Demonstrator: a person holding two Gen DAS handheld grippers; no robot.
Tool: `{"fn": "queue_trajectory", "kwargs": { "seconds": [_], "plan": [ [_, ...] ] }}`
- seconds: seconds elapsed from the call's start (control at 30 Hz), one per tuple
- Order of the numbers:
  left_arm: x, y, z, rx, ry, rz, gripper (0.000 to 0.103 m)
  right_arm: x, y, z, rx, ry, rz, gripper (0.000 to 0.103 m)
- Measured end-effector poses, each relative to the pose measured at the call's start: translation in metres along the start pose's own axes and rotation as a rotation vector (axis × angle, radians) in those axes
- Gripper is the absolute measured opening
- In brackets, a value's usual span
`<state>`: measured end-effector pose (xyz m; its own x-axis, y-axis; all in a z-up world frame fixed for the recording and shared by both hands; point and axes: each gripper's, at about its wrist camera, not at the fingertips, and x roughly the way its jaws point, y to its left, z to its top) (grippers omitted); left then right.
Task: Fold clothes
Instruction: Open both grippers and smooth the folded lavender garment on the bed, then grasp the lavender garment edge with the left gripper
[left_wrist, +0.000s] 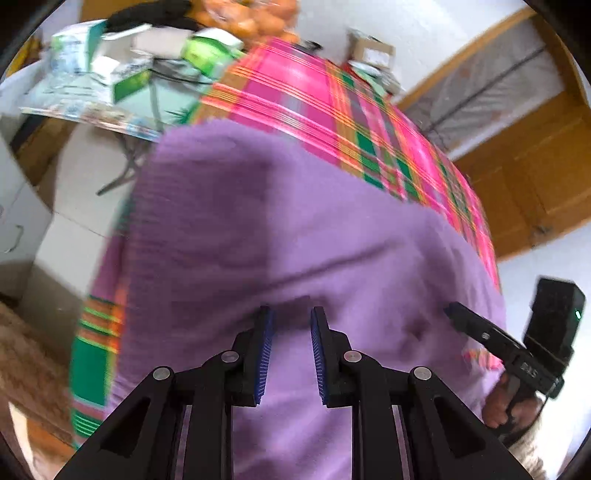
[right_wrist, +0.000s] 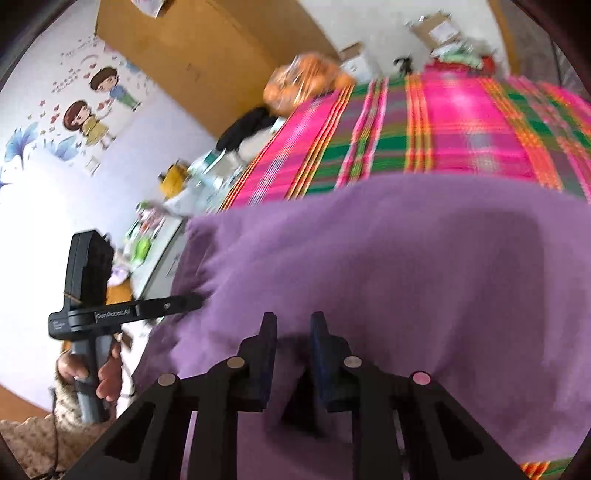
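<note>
Purple garment (left_wrist: 303, 229): soft, light, limp; grip near hem; left gripper (left_wrist: 289, 325) and right gripper (right_wrist: 293, 328) each clamped on its fabric.

Bright, even daylight; motion blur smears both views, fisheye bending and dark vignetting at the corners.

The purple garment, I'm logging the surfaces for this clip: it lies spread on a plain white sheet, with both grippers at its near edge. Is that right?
Not quite. The purple garment lies on a pink, green and orange plaid cloth, not a plain white sheet; the right wrist view shows it clearly. The rest stands: the left gripper and right gripper are both at its near edge.
</note>
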<state>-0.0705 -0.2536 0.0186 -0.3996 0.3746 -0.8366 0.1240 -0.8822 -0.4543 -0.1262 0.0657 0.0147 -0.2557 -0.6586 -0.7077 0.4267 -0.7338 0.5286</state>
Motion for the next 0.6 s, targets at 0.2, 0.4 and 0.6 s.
{"fn": "queue_trajectory", "kwargs": {
  "seconds": [0.2,0.4,0.6],
  "plan": [
    [-0.008,0.019,0.011,-0.043,-0.029,0.022,0.021,-0.026,-0.001,-0.005,-0.049,-0.019,-0.102,0.02],
    [-0.023,0.031,0.006,-0.062,-0.054,0.038,0.021,-0.08,-0.006,-0.031,-0.112,-0.065,-0.232,0.02],
    [-0.037,0.029,-0.014,-0.041,-0.062,0.023,0.021,-0.094,-0.01,-0.076,-0.113,-0.046,-0.305,0.022]
  ]
}}
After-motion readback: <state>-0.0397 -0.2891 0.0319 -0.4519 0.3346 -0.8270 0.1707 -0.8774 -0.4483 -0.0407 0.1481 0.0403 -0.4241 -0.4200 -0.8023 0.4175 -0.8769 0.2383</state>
